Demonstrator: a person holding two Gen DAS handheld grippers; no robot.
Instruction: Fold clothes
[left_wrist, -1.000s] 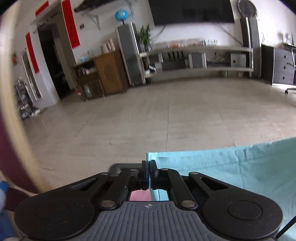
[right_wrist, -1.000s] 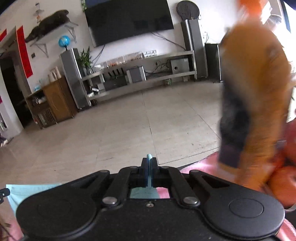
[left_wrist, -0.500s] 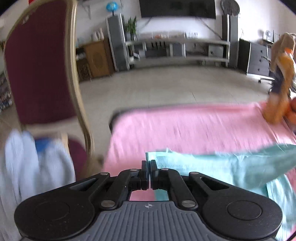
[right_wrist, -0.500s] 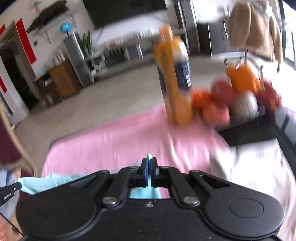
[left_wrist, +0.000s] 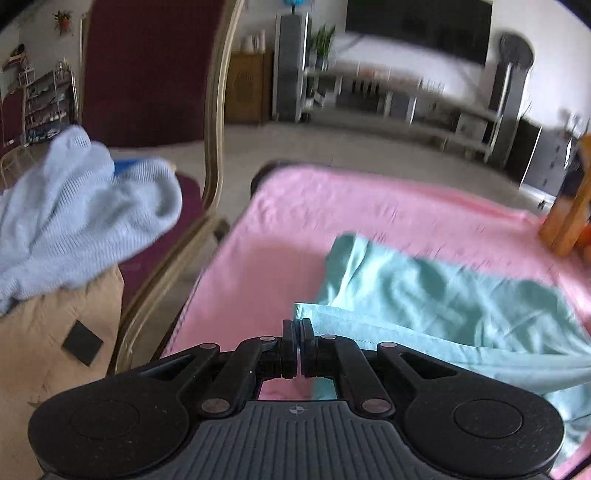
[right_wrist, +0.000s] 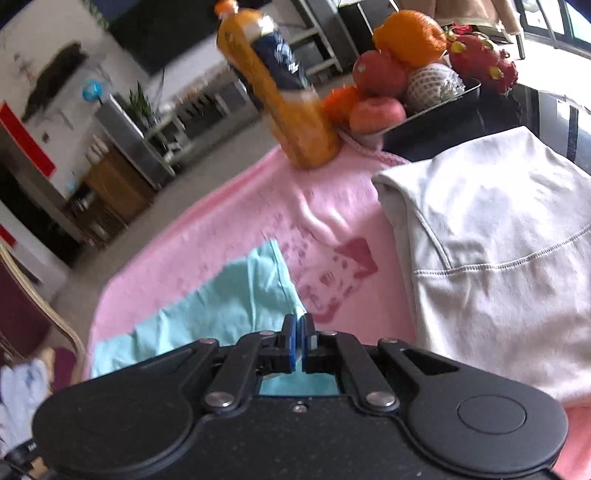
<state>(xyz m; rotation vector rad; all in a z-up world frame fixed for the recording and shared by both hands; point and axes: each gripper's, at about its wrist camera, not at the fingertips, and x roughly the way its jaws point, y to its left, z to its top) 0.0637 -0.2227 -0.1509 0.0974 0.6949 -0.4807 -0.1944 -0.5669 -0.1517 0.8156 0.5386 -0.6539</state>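
Both tongs are clamped on the teal garment: my left tongs (left_wrist: 297, 326) pinch its near hem corner, and my right tongs (right_wrist: 298, 325) grip the matching edge, a sliver of teal showing between the pads. From there the teal garment (left_wrist: 436, 295) drapes forward onto the pink cloth (left_wrist: 332, 206) that covers the bench, its far part already lying rumpled on the surface while the held edge is off it. I judge this as the laying-out step, spreading the piece flat before the first fold; next I should lower the hem evenly, keeping it taut between my hands so no creases get trapped, and only then let go. To the right lies a white garment (right_wrist: 491, 240), already folded by the look of it, with an orange bottle (right_wrist: 288, 96) and a fruit tray (right_wrist: 424, 107) farther back. On my left a chair (left_wrist: 212, 122) carries a pale blue knit (left_wrist: 77, 206). A second ago the garment hung in the air with only floor beyond; now the bench sits beneath it.
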